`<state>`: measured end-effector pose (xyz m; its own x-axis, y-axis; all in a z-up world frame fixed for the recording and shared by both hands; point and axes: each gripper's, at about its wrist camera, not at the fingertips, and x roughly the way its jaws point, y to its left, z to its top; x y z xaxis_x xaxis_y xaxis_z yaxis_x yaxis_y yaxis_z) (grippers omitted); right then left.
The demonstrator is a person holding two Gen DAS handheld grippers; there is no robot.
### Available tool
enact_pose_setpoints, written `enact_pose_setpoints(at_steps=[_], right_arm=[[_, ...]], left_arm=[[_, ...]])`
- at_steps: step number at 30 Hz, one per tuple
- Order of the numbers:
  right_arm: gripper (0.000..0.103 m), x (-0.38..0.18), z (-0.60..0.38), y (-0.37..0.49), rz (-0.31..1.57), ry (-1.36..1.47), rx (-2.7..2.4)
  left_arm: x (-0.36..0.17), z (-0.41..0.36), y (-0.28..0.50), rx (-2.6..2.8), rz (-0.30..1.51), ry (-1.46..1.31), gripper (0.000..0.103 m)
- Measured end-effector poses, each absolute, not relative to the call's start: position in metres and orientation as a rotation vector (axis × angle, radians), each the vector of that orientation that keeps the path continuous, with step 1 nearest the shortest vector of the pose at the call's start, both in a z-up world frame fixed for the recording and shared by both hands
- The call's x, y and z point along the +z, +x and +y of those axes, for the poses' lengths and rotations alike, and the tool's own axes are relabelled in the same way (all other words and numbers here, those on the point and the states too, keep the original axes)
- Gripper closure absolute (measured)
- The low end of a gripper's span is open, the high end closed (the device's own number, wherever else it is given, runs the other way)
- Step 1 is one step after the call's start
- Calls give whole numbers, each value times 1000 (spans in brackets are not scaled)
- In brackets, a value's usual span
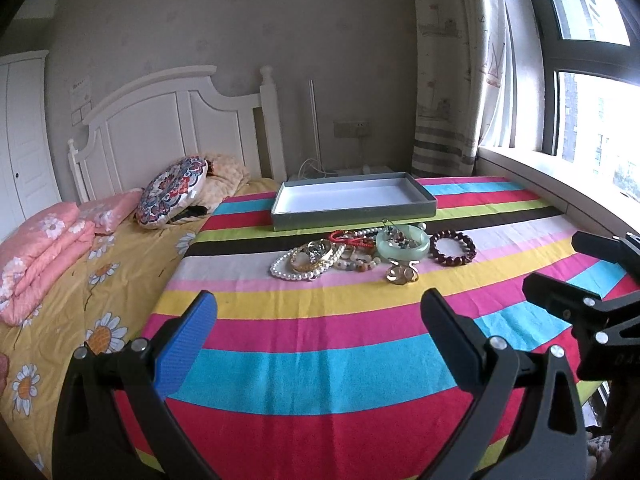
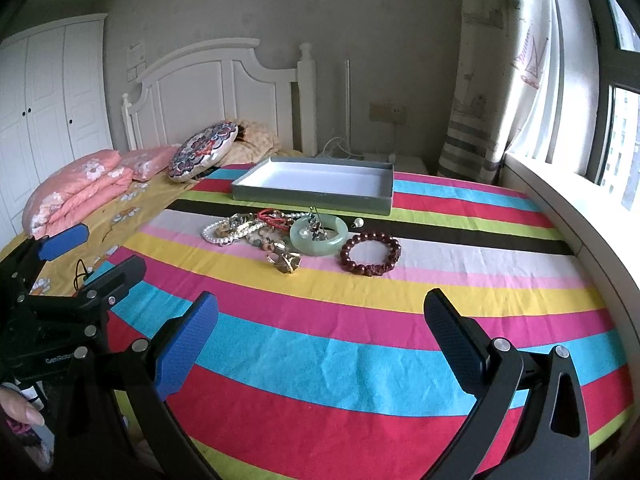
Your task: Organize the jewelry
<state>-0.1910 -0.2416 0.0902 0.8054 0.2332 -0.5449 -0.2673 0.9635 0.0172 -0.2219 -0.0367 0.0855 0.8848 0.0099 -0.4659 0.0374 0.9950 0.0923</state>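
Observation:
A heap of jewelry lies on the striped cloth (image 1: 320, 360): a pearl necklace (image 1: 288, 270), gold bangles (image 1: 312, 256), a red cord bracelet (image 1: 348, 238), a pale green jade bangle (image 1: 402, 246), gold pieces (image 1: 402, 274) and a dark red bead bracelet (image 1: 454, 248). Behind the heap stands an empty grey tray (image 1: 352, 216). My left gripper (image 1: 320, 312) hangs open, well short of the heap. My right gripper (image 2: 322, 306) is open too, nearest the bead bracelet (image 2: 370, 256) and jade bangle (image 2: 318, 240). Each gripper holds nothing.
The cloth covers a bed with a yellow floral sheet (image 1: 80, 300), a folded pink quilt (image 1: 40, 256), a round patterned cushion (image 1: 172, 190) and a white headboard (image 1: 160, 128). A window sill (image 2: 560, 208) and curtain (image 2: 500, 80) run along the right. A fingertip (image 2: 24, 412) shows at lower left.

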Motion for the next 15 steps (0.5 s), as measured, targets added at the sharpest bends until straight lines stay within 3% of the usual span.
enact_pose_setpoints(at_steps=[15], right_arm=[[4,91,-241,-191,574,-62,267]], left_arm=[[84,-38,-222,-13,484,97,2]])
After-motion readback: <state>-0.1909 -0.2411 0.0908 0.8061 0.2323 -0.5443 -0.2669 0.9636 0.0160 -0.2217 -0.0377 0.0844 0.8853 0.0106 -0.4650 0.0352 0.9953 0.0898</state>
